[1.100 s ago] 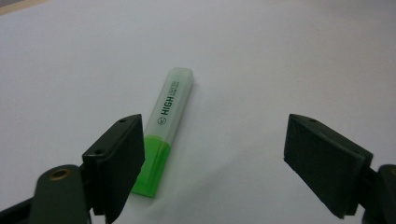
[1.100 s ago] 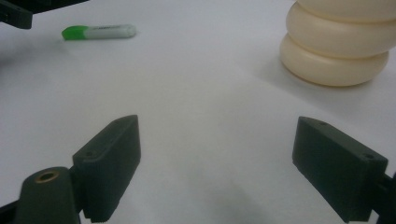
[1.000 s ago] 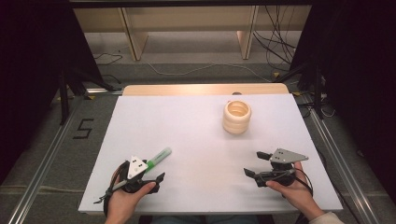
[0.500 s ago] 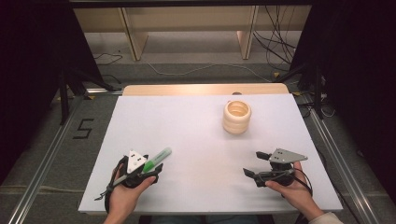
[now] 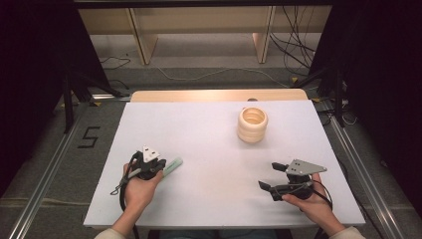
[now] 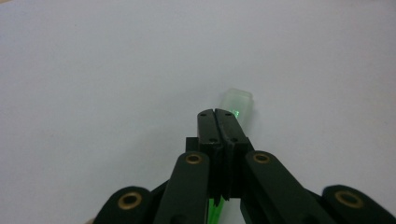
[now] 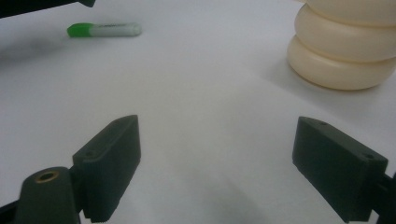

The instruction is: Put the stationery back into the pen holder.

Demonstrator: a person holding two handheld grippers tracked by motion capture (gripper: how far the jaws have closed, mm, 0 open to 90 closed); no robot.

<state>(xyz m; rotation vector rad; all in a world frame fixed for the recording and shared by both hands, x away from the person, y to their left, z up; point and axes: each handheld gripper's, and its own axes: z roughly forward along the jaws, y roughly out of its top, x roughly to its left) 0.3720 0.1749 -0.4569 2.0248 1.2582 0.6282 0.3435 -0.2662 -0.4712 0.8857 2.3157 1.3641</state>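
A green pen with a pale, translucent cap [image 5: 171, 165] lies flat on the white table top [image 5: 209, 149] at the near left. My left gripper [image 5: 158, 167] is right over its near end. In the left gripper view the jaws are pressed together with no gap, and the pen's cap [image 6: 238, 100] pokes out beyond and below their tips [image 6: 218, 114]. In the right gripper view the whole pen [image 7: 103, 30] rests on the table. My right gripper [image 5: 267, 176] stands open at the near right with nothing between its fingers [image 7: 224, 168].
A cream ribbed cup [image 5: 252, 124] stands upright at the back right and looms at the right of the right gripper view [image 7: 345, 51]. A wooden strip [image 5: 219, 95] runs along the table's far edge. Cables lie on the floor beyond.
The left hand has turned and shifted a little forward. The pen, tilted up before, now lies flat on the table. The right gripper has stayed put.
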